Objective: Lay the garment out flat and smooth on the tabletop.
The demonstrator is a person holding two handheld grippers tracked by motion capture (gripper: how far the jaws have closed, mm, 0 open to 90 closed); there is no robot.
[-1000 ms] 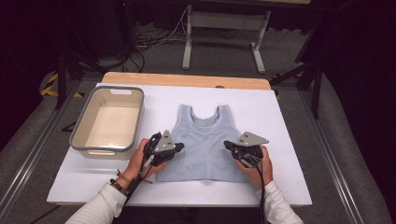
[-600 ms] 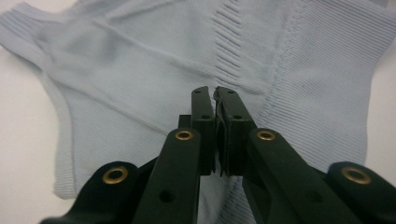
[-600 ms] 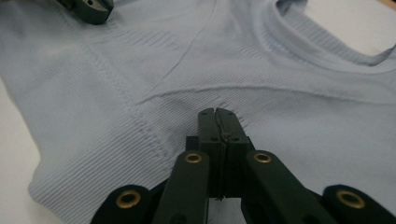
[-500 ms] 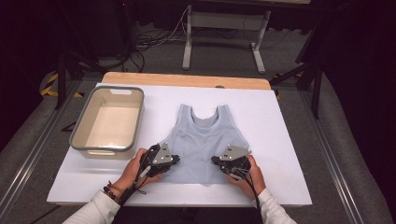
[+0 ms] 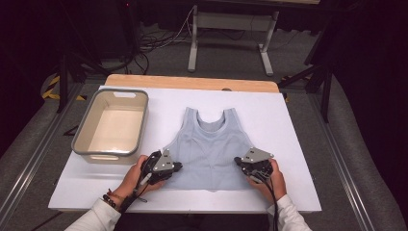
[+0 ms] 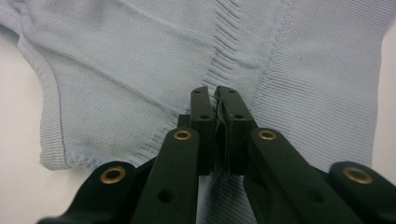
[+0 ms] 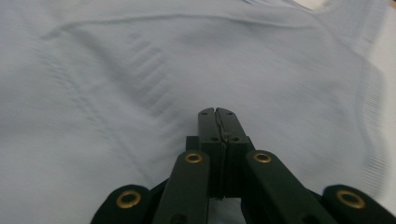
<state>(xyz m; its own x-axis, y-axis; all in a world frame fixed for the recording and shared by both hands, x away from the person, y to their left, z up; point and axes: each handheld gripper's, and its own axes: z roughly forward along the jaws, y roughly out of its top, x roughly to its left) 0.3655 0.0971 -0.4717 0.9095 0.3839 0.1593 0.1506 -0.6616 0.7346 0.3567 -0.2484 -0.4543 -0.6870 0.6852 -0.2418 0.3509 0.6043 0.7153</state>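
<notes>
Step in hand, by my read: getting hold of the near hem of the top [image 5: 210, 151] for a fold. It lies flat, straps far and hem near, at the middle of the white board [image 5: 293, 134].

Left gripper [image 5: 176, 167] sits at the top's near-left corner. In the left gripper view its jaws are clenched almost together, a sliver of gap between the pads, over the ribbed hem [image 6: 140, 88]; can't tell if any cloth is actually pinched.

Right gripper [image 5: 239, 161] sits at the near-right edge of the top. In the right gripper view the jaws are fully clenched above the fabric [image 7: 140, 93], nothing visibly caught between them; that view is a bit blurred.

Next move probably calls for parting both jaws, biting the hem corners squarely, then lifting the two evenly so the cloth doesn't skew or bunch.

Container: one beige bin [image 5: 81, 142] on the left of the board, just left of the top and apart from it. Nothing in it.
</notes>
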